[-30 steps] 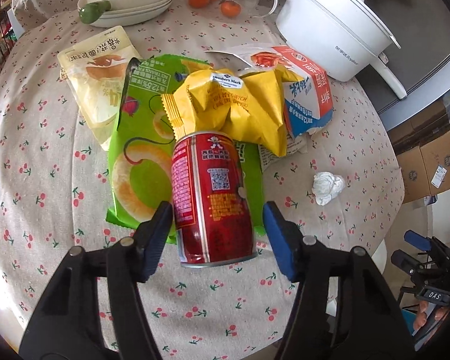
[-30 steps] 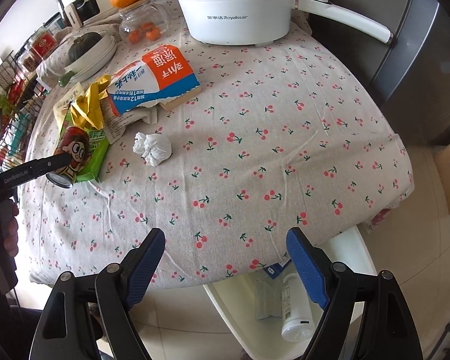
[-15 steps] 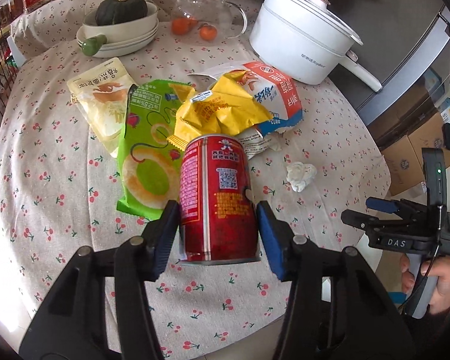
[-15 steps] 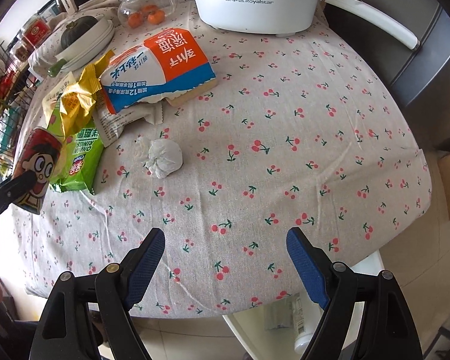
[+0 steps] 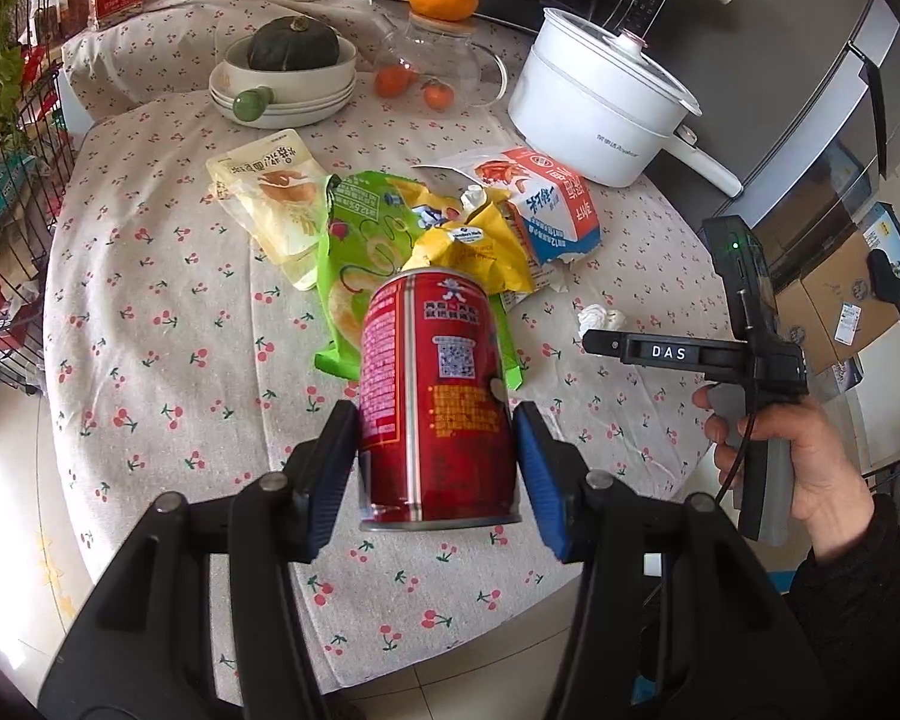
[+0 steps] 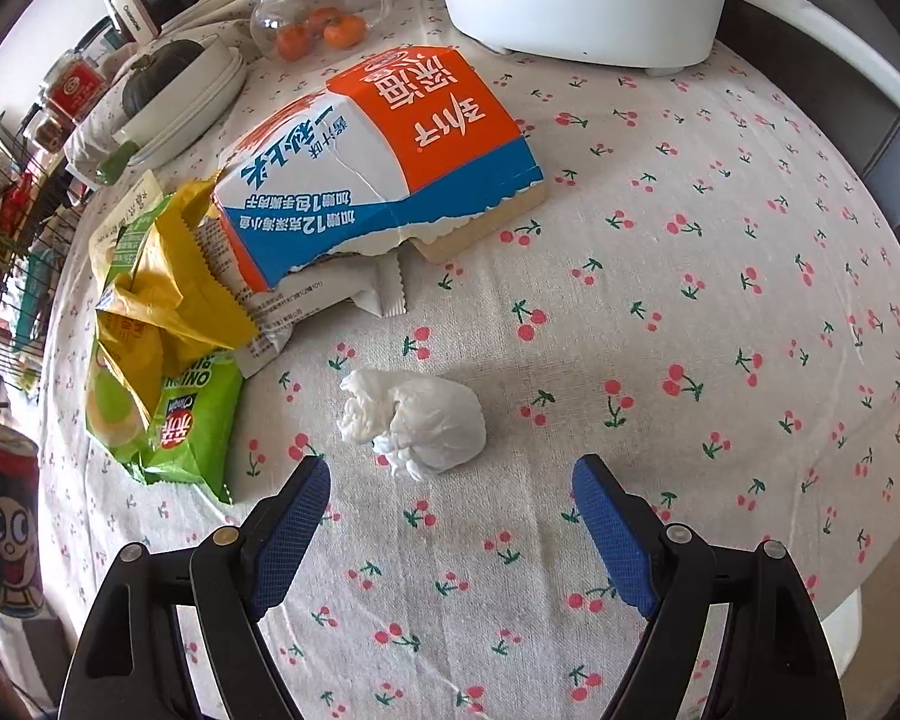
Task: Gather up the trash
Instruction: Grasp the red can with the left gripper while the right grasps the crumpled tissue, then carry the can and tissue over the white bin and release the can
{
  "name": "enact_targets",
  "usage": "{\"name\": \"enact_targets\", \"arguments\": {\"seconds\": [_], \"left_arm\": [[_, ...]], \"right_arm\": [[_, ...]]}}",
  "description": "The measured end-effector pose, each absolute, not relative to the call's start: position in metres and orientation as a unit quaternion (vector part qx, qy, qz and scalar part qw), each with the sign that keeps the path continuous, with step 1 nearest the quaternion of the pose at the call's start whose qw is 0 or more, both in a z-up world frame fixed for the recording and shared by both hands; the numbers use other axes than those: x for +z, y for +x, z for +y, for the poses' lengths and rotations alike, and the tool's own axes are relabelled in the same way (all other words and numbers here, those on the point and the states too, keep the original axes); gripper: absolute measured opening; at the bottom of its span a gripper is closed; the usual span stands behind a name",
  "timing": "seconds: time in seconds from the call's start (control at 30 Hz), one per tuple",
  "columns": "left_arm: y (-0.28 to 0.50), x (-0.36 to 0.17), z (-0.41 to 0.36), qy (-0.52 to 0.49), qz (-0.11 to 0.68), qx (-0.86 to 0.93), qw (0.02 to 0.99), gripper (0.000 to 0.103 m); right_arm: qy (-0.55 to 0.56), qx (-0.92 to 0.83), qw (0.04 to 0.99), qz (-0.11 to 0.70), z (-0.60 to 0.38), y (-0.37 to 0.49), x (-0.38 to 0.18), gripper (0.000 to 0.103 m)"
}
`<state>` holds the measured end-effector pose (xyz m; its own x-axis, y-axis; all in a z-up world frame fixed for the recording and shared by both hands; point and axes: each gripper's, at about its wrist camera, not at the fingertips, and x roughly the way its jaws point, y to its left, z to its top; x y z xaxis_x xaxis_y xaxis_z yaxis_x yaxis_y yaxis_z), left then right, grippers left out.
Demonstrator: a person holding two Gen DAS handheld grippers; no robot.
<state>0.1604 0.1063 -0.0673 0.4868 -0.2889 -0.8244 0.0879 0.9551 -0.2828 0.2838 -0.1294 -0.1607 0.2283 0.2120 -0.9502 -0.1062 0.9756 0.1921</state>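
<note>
A: Left gripper (image 5: 435, 450)?
B: Clamped on the red can (image 5: 435, 396), blue pads pressed to both sides; jaws just closed in a little onto it. Can upright, lifted clear of the cherry-print tablecloth (image 5: 150, 312).

A: Beyond the can?
B: Just past it, green snack bag (image 5: 354, 276) flat on the cloth, crumpled yellow wrapper (image 5: 480, 252) lying across its far end. Pale pouch (image 5: 270, 192) further off to the left, orange-and-blue carton (image 5: 552, 204) off to the right. White electric pot (image 5: 600, 102) well beyond the carton.

A: Right gripper (image 6: 450, 522)?
B: Jaws wide, nothing between the pads. Pointed steeply down at the cloth. In the left wrist view, seen from the side out to the right, gripped by a hand (image 5: 798, 450) in a dark sleeve.

A: Nearest trash to it?
B: Crumpled white tissue (image 6: 414, 420), lying just ahead of the fingertips, slightly left of the midline, not touched. Carton further ahead, torn edge resting over a white wrapper (image 6: 330, 306). Green bag and yellow wrapper off to the left; red can at the far left edge.
</note>
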Motion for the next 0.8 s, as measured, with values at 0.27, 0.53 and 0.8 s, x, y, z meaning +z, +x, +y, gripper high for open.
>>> {"name": "enact_targets", "arguments": {"seconds": [0.27, 0.53, 0.8], "left_arm": [[0.160, -0.069, 0.110, -0.110, 0.496, -0.105, 0.855, 0.055], [0.156, -0.060, 0.098, -0.114, 0.486, -0.128, 0.857, 0.055], [0.148, -0.050, 0.057, -0.112, 0.478, -0.181, 0.852, 0.055]], "right_arm": [[0.050, 0.115, 0.796, 0.592, -0.114, 0.294, -0.165, 0.039], [0.050, 0.134, 0.812, 0.566, -0.120, 0.282, -0.136, 0.034], [0.074, 0.141, 0.830, 0.535, -0.163, 0.244, -0.084, 0.034]]}}
